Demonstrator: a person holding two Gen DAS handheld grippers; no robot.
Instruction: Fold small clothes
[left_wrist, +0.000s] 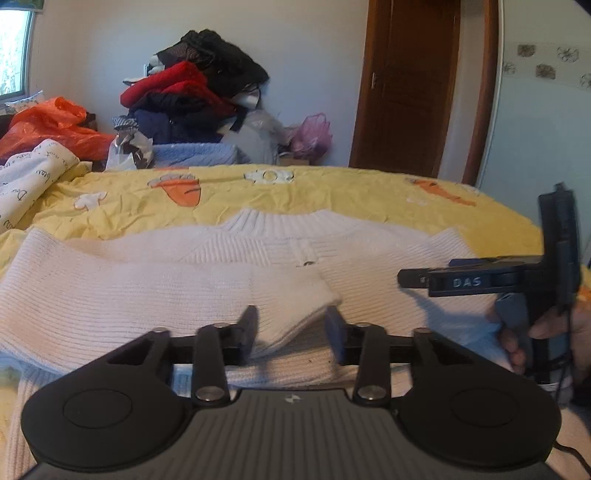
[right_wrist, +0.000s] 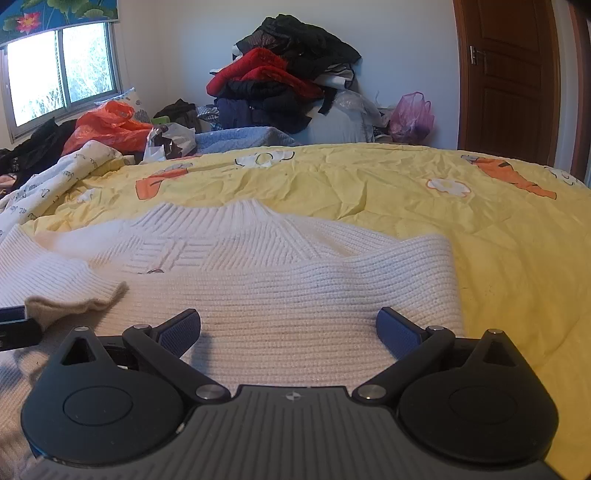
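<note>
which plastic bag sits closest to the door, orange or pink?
The pink bag, on the floor beside the wooden door, right of the clothes pile. The orange bag lies far left, under the window.

A bed is covered by a wrinkled yellow quilt printed with orange carrots and white flowers. Behind it, against a plain pale wall, dark and red clothes are heaped in a tall pile. An orange plastic bag and a pink bag are seen beside it. A brown wooden door is set at the right. Daylight is admitted through a window at the left, topped by a flowered valance.
</note>
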